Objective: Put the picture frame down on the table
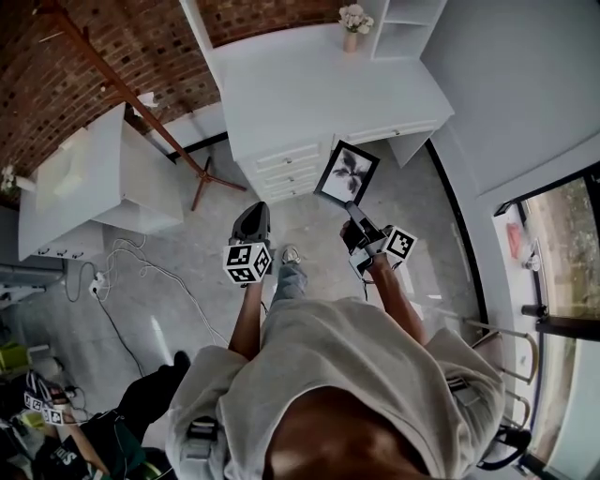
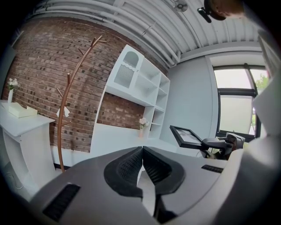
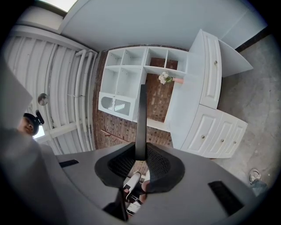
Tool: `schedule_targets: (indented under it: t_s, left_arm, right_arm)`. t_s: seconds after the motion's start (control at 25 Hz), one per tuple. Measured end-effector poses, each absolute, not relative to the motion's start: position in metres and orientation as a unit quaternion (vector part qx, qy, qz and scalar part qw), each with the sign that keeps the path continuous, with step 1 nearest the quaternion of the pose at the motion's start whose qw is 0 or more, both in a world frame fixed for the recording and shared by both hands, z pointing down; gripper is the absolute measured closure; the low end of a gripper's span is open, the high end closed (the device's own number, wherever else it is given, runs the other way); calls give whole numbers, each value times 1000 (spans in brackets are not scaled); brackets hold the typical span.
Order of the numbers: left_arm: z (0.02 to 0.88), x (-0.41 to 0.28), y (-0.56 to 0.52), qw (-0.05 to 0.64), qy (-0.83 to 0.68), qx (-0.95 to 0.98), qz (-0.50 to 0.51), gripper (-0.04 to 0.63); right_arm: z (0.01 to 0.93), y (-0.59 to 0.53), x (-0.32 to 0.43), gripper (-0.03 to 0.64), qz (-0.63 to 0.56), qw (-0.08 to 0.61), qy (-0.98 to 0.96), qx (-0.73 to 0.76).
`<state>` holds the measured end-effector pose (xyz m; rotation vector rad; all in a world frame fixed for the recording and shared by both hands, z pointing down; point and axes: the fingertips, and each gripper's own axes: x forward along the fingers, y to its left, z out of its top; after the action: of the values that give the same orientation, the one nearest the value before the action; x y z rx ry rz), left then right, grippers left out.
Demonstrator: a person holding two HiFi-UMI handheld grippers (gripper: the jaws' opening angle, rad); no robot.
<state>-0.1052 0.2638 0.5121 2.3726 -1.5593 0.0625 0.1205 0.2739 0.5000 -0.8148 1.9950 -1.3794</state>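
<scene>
Right tongs (image 1: 352,214) are clamped on the lower edge of the picture frame (image 1: 346,172), pads pinching its thin side so the picture faces up, ready to lay flat. The frame is in the air at 12 o'clock, short of the white bench (image 1: 309,94). Left tongs (image 1: 252,214), at 9 o'clock, are pressed together on nothing. A flower vase (image 1: 352,28) stands at the far edge, so the near side looks safer.
</scene>
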Motion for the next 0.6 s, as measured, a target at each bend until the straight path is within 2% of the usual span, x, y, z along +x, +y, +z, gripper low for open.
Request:
schedule_targets:
  t_s: [0.6]
  left_arm:
    - [505, -153, 115, 157, -530, 833, 14, 578]
  right_arm:
    - [491, 136, 70, 531, -514, 281, 746, -316]
